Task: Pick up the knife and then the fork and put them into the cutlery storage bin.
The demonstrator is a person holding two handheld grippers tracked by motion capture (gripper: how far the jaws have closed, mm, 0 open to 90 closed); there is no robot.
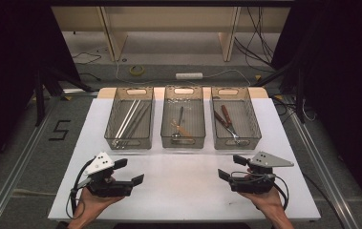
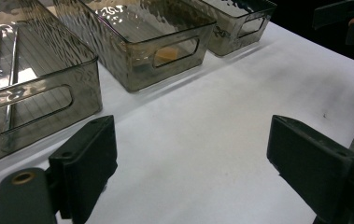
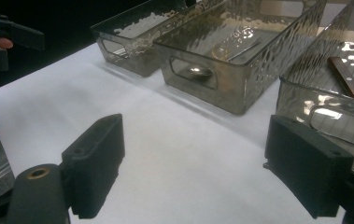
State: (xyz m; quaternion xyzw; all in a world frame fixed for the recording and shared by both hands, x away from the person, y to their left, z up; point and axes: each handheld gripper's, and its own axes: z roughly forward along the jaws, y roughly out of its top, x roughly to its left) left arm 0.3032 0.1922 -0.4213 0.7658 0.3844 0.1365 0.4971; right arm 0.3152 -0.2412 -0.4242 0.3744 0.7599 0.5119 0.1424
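We hold left gripper [image 1: 130, 171] and right gripper [image 1: 230, 167] empty, fingers apart, cutlery already binned, nothing started.

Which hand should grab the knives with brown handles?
Probably the right gripper. It is open and sits just in front of the right bin holding the brown-handled knives; the left gripper is farther away.

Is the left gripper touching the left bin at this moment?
Apart. In the high view, bare white table separates the left gripper from the left bin; the left gripper view shows its open jaws short of the bin wall.
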